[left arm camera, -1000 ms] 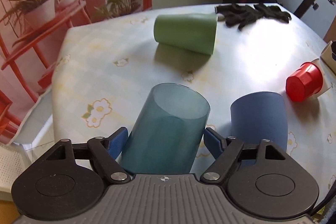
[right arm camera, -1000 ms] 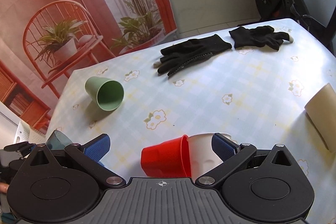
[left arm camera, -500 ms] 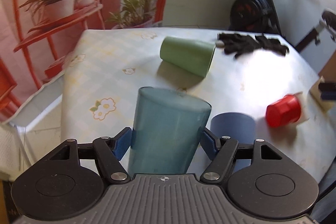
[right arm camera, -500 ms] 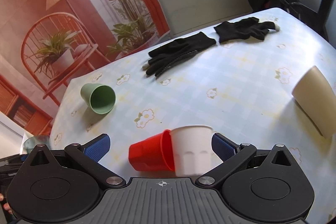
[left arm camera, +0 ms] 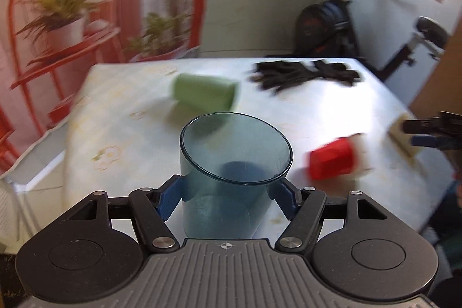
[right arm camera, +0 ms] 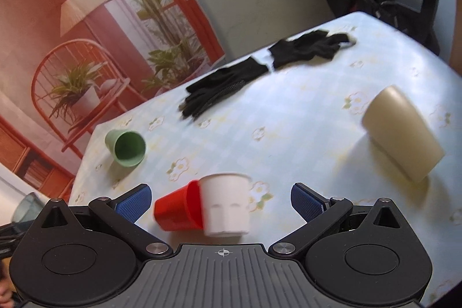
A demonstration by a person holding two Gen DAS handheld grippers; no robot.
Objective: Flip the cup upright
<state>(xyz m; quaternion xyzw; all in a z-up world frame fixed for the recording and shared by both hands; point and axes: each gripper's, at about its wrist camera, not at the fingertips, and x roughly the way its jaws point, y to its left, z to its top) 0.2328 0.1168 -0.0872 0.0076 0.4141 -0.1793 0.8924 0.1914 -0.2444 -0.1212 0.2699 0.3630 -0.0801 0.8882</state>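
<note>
Progress on our left side looks furthest along. Our left gripper [left arm camera: 228, 197] has its jaws clamped on the teal cup [left arm camera: 231, 178], blue pads pressed to either side of its lower wall. The cup is lifted off the bench [left arm camera: 121, 106] with its open rim tilted up and away from us, so we judge the turn to upright nearly made; setting it down on its base is what remains, and we cannot tell how high it hangs.

Beyond it, through the teal wall, we make out a dark blue cup [left arm camera: 241, 171], its pose unclear. The green cup [right arm camera: 125, 144] lies on its side near the far left of the bench, untouched.

Moving right, the red cup [right arm camera: 176, 211] lies on its side, and the white cup [right arm camera: 226, 205] sits just beside it, mouth up by the look of it, though blur keeps us from being sure. Our right gripper [right arm camera: 221, 199] hovers over this pair with jaws wide apart, holding nothing.

Farther right, the beige cup [right arm camera: 402, 133] lies tipped over, and black gloves [right arm camera: 228, 85] rest at the back. So we judge several cups remain to be righted.
</note>
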